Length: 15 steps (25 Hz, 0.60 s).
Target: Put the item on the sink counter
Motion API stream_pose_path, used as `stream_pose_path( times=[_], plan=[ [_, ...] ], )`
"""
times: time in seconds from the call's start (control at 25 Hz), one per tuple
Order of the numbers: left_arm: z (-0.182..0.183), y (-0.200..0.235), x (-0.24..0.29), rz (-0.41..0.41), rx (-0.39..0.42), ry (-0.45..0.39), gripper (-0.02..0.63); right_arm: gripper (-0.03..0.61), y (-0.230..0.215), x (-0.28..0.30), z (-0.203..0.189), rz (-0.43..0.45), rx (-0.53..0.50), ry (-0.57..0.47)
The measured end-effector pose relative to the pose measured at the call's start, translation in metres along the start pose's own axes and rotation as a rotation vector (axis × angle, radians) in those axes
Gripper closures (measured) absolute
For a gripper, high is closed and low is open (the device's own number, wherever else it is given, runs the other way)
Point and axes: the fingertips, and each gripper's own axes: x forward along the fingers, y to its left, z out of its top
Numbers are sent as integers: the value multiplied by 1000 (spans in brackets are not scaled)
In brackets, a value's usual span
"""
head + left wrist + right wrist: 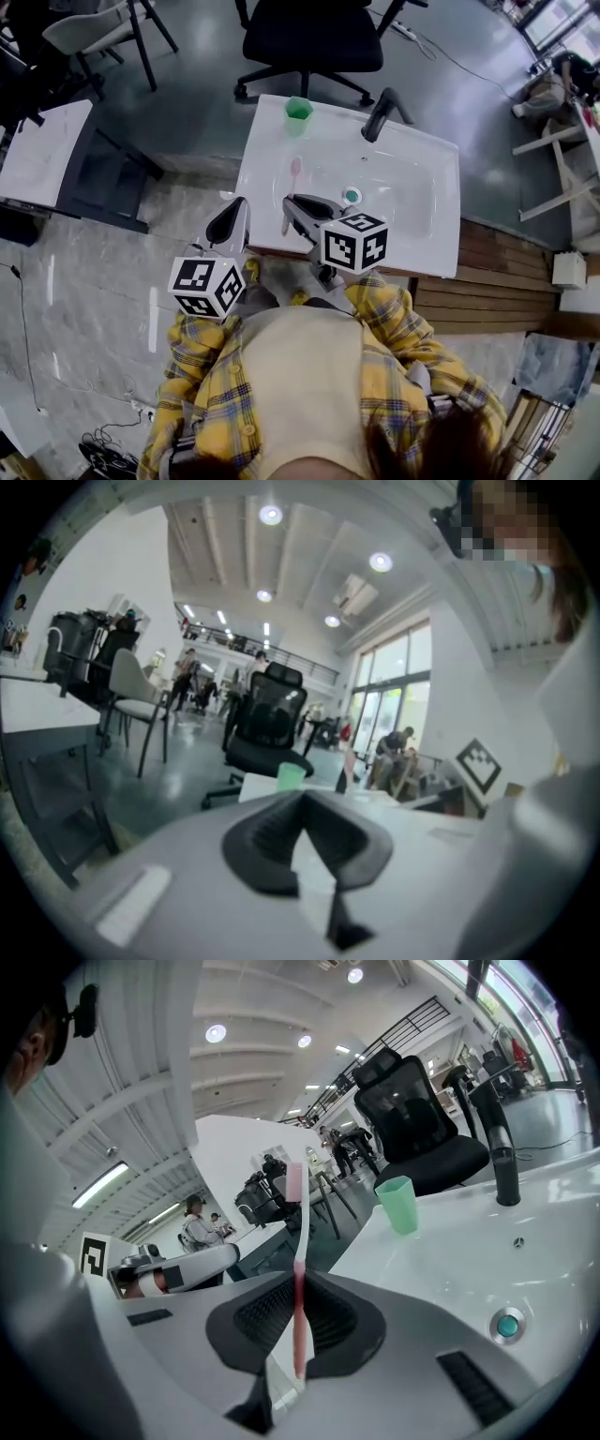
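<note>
Right hand-held gripper (298, 1290) is pinching the toothbrush (297, 1222), long axis pointing far over the sink desk (267, 155); left hand-held gripper (302, 803) is idling closed.

White sink counter (265, 178) with green cup (298, 110) and black faucet (380, 114)

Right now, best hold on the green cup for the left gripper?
Probably pinch the green cup across its wall just under the rim, coming from the near side with the left gripper opened first. It stands upright, widening toward the rim, alone at the sink counter's far corner; faucet well apart.
</note>
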Motion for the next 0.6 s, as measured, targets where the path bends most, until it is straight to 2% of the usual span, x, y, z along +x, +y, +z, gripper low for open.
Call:
stream_pose_path(
  times=[0.2,0.6],
  plan=[
    [16,32,18,-31,15,12,607,543,-7,29,12,-65,22,9],
    [16,72,46,-122,-3,71,607,543,-29,74,14,-192,112,50]
  ],
)
